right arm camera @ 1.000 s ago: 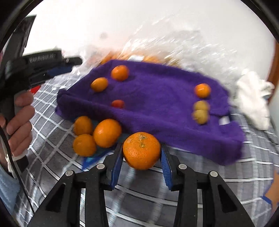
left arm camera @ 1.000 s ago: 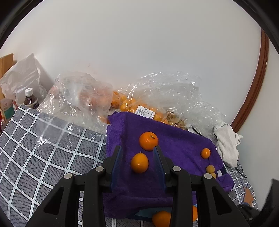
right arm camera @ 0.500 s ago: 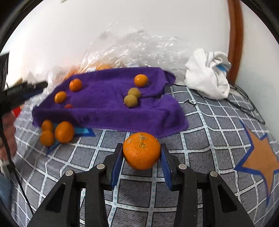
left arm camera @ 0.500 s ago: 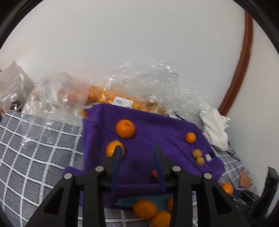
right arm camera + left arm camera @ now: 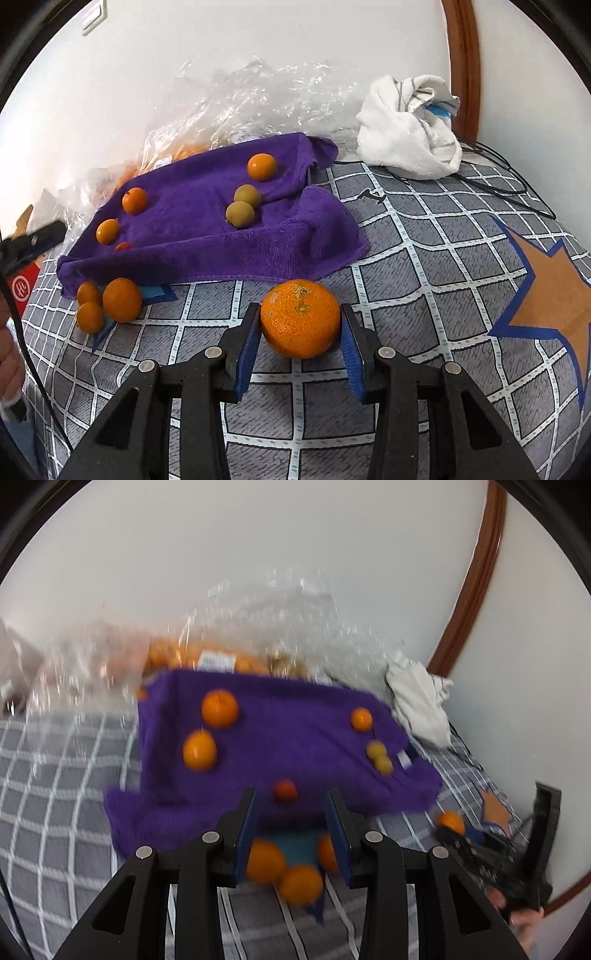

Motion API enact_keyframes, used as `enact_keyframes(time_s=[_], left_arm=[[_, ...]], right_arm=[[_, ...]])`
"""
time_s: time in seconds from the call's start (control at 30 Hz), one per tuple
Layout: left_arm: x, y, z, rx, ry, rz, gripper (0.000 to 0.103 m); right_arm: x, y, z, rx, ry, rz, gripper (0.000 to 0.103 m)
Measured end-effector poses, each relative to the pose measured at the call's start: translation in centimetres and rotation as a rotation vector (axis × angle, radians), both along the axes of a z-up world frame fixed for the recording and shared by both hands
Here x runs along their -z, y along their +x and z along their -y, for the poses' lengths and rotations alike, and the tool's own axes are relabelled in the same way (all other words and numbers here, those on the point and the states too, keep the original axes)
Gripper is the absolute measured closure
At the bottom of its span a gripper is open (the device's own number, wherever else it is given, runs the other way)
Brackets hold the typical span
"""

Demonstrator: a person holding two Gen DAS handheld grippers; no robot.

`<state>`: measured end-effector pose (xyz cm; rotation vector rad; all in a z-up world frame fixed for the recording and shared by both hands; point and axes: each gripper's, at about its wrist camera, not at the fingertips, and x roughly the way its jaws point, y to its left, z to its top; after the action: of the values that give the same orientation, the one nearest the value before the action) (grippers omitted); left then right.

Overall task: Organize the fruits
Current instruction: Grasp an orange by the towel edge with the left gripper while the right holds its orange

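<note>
looking thru the left wrist view first, blurred: left gripper [image 5: 291, 830] sits low centre, jaws apart w/ nothing between the blue pads, so open. beyond the tips a small red fruit [image 5: 284, 790] lies on the purple towel [image 5: 295, 731] mid frame. two mandarins [image 5: 219, 709] sit on the towel's left part, a small orange one [image 5: 361, 719] and two yellow-green fruits [image 5: 379, 757] on its right. three oranges [image 5: 300, 884] cluster on the grid-pattern cloth [image 5: 55, 794] just below the towel's near edge, partly behind the fingers. clear plastic bags [image 5: 258, 627] w/ more fruit lie behind the towel, white rag [image 5: 417, 705] upper right. right gripper's black body shows at lower right edge.

right wrist view, sharp: right gripper [image 5: 300, 332] low centre, both blue pads pressed on a big orange [image 5: 300, 323], stem end up, held just over the grid cloth, in front of the towel's near edge. towel fills left-centre, same fruits on it. three oranges sit at left, touching each other, by the towel's corner. orange star patch [image 5: 546, 291] at right edge, white rag upper right.
</note>
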<state>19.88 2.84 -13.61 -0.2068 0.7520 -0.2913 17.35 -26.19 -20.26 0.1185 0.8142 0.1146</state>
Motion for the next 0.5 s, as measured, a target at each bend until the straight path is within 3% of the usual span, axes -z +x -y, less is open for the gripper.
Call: enact_keyframes(time_s=[0.23, 0.5], left_arm=[[2.6, -1.5, -0.5, -0.081, 0.075, -0.074, 0.068], [5.0, -0.6, -1.7, -0.104, -0.077, -0.170, 0.068]], right_arm=[[-0.2, -0.4, -0.4, -0.024, -0.007, 0.010, 0.062], [0.0, -0.3, -0.1, -0.018, 0.013, 0.000, 0.062]])
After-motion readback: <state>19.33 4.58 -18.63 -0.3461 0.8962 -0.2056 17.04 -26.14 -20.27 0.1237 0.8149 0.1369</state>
